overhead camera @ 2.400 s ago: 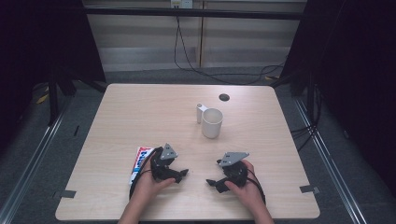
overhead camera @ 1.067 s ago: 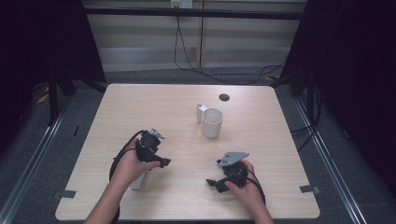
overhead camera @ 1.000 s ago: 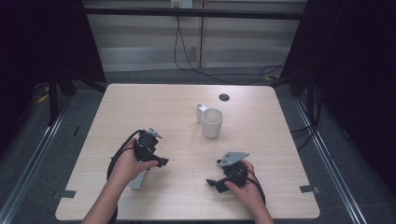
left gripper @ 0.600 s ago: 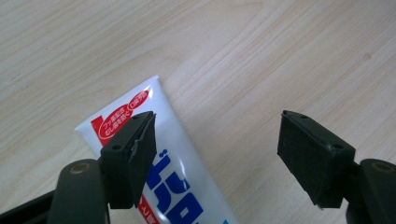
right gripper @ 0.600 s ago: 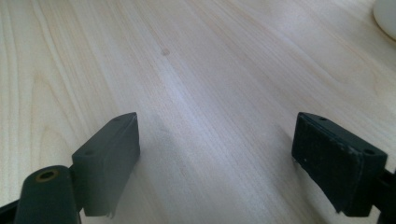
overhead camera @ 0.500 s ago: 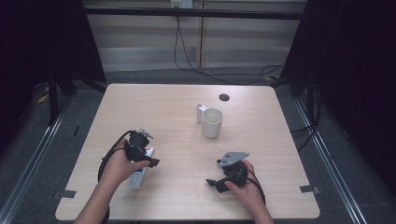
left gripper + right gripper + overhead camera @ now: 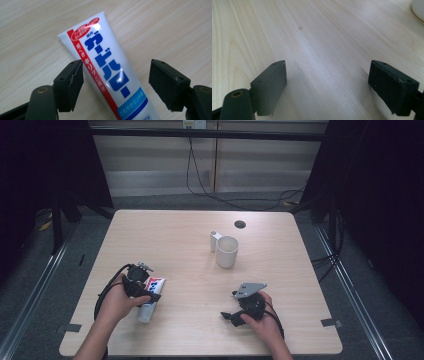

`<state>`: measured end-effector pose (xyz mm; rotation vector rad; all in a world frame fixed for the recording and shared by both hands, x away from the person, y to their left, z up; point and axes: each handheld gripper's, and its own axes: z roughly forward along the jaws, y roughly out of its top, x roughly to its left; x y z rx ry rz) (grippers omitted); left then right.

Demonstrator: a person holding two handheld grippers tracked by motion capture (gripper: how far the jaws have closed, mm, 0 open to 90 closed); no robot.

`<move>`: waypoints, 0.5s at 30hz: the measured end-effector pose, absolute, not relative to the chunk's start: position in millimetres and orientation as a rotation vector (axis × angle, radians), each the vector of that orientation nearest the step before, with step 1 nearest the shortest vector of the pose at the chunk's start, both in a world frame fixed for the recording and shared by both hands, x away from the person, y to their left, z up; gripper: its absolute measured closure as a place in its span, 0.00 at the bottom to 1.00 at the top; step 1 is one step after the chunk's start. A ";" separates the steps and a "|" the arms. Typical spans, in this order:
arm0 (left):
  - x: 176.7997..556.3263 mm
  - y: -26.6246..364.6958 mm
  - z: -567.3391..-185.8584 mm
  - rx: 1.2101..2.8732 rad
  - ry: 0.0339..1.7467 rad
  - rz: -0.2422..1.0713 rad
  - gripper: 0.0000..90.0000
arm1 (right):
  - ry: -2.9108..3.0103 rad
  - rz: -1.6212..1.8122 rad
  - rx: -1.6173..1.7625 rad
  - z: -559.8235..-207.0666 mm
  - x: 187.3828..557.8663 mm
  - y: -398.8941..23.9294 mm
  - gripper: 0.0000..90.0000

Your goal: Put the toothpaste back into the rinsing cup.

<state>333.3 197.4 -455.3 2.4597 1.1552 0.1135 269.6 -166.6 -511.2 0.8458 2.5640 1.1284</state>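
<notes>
A white toothpaste tube [image 7: 110,72] with big blue letters and a red stripe lies flat on the wooden table [image 7: 175,27], near its front left corner.

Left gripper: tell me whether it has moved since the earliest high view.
Yes. The left gripper has slid left, away from the white mug, and now hangs open over the toothpaste tube near the table's left front.

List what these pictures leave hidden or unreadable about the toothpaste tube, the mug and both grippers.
- Toothpaste tube: its cap end is cut off by the bottom edge in the left gripper view; in the high view the left gripper and hand cover its middle.
- Mug: the high view shows no contents; the right gripper view's top right corner cuts it to a sliver.
- Right gripper: in the high view its grey plate hides its jaws.
</notes>
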 end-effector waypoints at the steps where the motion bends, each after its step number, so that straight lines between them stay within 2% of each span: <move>1: 332.4 197.8 -456.3 2.449 1.168 0.108 0.31 | 2.564 1.128 0.846 -511.2 269.6 -166.7 0.16; 15: 325.9 206.0 -461.6 2.448 1.213 0.049 0.31 | 2.563 1.128 0.846 -511.2 269.5 -166.6 0.16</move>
